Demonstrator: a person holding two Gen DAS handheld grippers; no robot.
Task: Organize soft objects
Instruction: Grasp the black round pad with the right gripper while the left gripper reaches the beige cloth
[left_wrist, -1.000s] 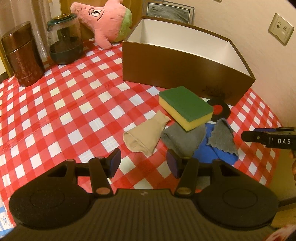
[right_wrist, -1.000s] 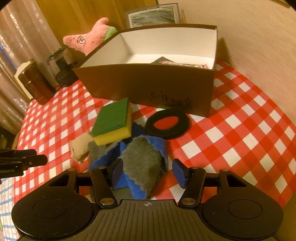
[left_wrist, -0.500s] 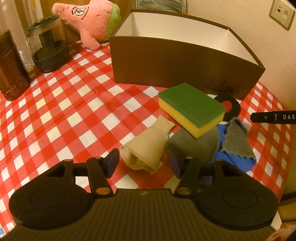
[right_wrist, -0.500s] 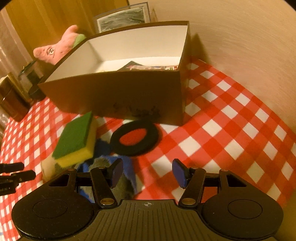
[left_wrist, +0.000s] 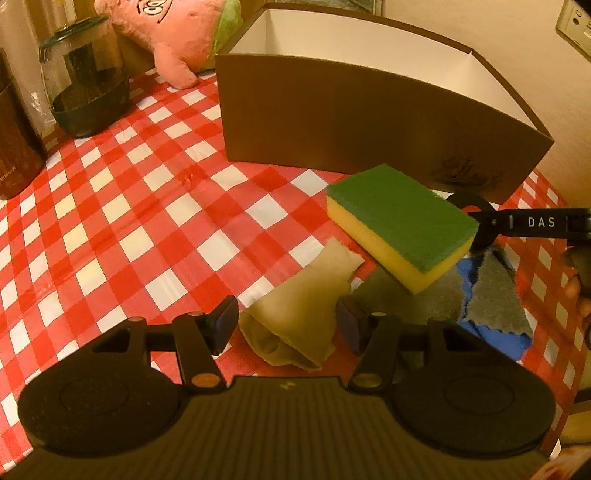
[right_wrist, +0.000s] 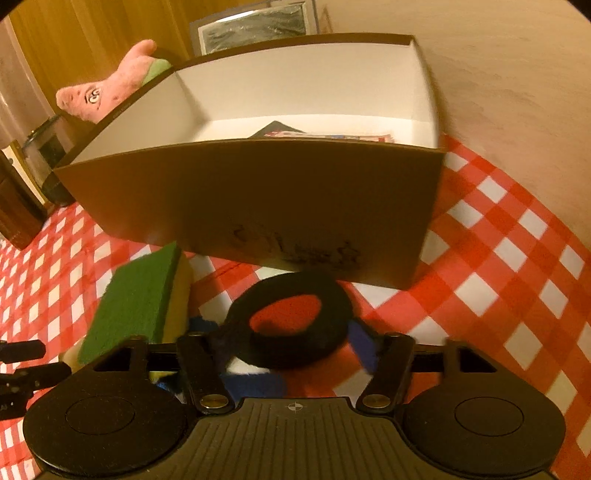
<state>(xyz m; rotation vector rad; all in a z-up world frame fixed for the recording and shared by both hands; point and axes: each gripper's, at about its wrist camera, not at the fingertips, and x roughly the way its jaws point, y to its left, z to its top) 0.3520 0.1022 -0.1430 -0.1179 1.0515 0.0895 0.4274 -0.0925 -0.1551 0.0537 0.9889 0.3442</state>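
Left wrist view: the left claw (left_wrist: 282, 328) stands released astride the sock (left_wrist: 301, 314) and should sink squarely before clenching, while the right claw (right_wrist: 291, 345) is opening, empty, over the ring (right_wrist: 291, 325).

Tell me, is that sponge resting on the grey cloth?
Touching. The left wrist view shows the sponge tilted, its lower corner resting on the grey cloth.
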